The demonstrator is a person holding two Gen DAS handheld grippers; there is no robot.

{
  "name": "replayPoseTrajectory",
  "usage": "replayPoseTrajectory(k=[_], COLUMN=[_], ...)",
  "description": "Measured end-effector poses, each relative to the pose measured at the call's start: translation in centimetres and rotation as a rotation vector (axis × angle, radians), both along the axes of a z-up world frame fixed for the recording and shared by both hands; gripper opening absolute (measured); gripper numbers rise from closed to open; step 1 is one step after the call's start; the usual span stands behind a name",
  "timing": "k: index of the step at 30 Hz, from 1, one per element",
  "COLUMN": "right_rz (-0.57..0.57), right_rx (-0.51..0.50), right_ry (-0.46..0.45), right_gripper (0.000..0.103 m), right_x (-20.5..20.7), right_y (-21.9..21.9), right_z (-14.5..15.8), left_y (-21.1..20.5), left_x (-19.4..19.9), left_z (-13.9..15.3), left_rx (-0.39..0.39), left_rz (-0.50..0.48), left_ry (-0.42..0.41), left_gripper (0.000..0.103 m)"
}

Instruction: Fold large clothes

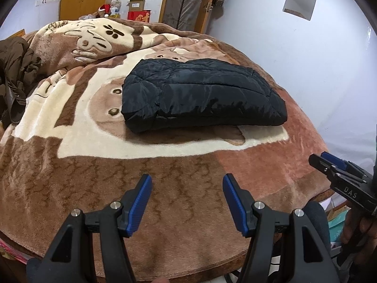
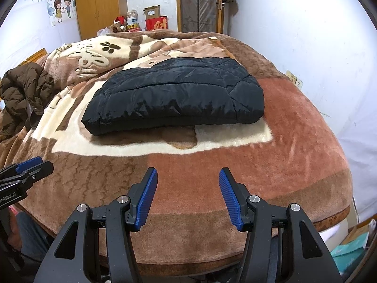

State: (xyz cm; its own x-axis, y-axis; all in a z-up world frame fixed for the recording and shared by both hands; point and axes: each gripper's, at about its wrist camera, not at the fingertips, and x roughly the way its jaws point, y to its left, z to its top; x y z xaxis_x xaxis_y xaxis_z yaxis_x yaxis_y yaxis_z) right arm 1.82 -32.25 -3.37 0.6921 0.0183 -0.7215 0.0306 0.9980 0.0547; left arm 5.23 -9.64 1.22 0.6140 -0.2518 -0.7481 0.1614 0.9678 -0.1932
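One black jacket [image 1: 202, 94] lay folded in a neat bundle on the bed [image 1: 271, 165] — that piece looked done. Both grippers — left gripper [image 1: 187, 202], right gripper [image 2: 188, 195] — hung wide and empty near the bed's edge; a brown coat [image 2: 26, 94] sat crumpled, unfolded.

place: home bedroom | shown by: bed under plush blanket [image 2: 294, 122], wooden wardrobe [image 2: 99, 4], wall stickers [image 2: 61, 7]

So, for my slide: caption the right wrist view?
Folded black puffer jacket on a plush blanket, open right tongs short of it.

Two jackets: one black [image 1: 202, 94], one brown [image 1: 16, 70]; one blanket [image 1: 117, 165].
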Motion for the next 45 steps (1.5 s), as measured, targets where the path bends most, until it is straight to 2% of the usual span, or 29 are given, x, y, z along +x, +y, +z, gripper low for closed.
replayPoseTrajectory(k=[18,36,45], right_rz=[-0.002,-0.005,-0.006], right_rx=[-0.004,-0.007,-0.009], right_ry=[-0.001,0.005,0.009], right_gripper=[0.055,0.055,0.055], right_x=[0.1,0.2,0.3], right_y=[-0.1,-0.3,-0.5], right_z=[-0.1,-0.2,-0.4], left_y=[0.1,-0.7,-1.0], left_x=[-0.1,-0.2,-0.3], left_z=[-0.2,0.0,-0.3], left_rx=[-0.04,0.009,0.008], left_rz=[-0.007,-0.019,-0.028], left_ry=[0.017,0.013,0.018], left_gripper=[0.065,0.065,0.065])
